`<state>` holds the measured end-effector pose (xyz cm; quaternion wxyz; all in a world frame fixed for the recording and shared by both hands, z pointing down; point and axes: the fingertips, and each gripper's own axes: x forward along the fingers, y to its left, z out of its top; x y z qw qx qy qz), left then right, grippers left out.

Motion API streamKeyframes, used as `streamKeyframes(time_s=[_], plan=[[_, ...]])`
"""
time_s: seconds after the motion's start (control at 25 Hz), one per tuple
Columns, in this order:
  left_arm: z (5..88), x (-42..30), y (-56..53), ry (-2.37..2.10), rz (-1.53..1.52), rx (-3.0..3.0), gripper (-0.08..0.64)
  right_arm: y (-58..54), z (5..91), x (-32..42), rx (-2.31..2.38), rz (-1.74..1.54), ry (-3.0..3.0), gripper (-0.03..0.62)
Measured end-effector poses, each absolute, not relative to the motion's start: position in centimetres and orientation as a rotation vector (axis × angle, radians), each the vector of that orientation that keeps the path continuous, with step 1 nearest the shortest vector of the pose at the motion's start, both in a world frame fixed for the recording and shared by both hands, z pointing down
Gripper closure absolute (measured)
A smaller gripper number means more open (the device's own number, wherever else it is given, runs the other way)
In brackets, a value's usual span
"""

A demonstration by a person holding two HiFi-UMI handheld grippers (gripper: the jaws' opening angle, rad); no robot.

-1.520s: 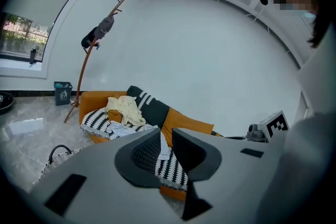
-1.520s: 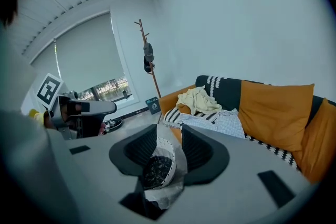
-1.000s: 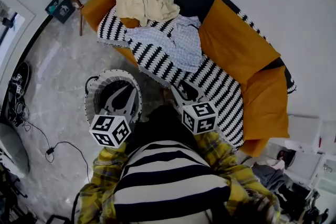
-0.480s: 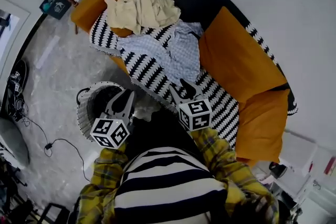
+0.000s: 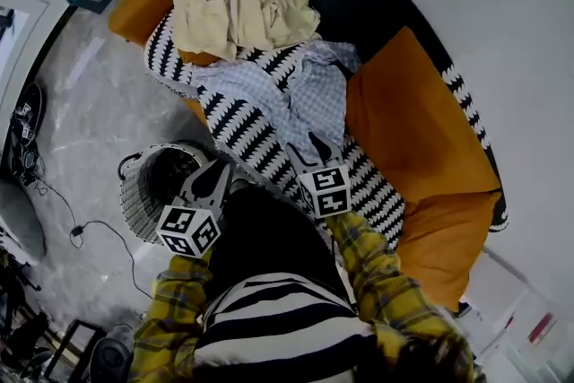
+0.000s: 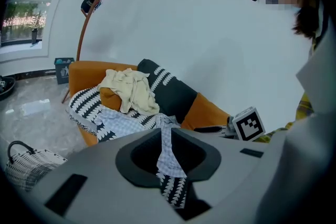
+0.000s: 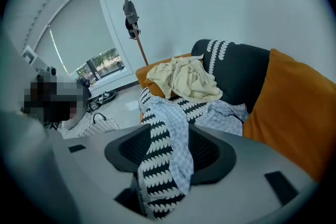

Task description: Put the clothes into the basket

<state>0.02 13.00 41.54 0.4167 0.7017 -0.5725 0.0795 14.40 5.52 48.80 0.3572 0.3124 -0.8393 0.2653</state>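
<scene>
left gripper (image 5: 212,178): the jaws are drawn almost together with only a slit left. nothing is gripped. it is held off the sofa's (image 5: 408,126) front edge, over the floor.
right gripper (image 5: 316,146): the jaws have just been opening and are spread wide. nothing is pressed between them, and cloth is only seen beyond the gap. it is held over the sofa's front edge, above the striped throw (image 5: 260,132).
checked garment (image 5: 305,94): it is laid loose on the sofa's seat, on top of the throw. its lower hem is seen just ahead of the right gripper's tips.
cream garment (image 5: 242,0): it is heaped at the sofa's far end, against the arm and well beyond both grippers.
basket (image 5: 142,188): it is stood on the floor just off the sofa's front edge, beside the left gripper. no clothing can be seen inside it.
deciding relation: the checked garment is found straight ahead of the right gripper, further in over the seat. its long axis is laid roughly along the sofa's length, crosswise to that gripper's line. the right hand is clearly the nearer one, and the left is placed nearer the basket.
step judged: a first reach for the checked garment, probably at its near hem. nothing has yet been moved off the sofa.
</scene>
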Motion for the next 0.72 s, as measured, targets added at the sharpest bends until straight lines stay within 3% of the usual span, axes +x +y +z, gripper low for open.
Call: streamKeyframes(time_s=[0.72], plan=[[51.1, 2.0, 10.1, -1.341, 0.411, 1.715, 0.508, 0.2, 65.2, 16.5, 0.747, 0.723, -1.988, 0.313]])
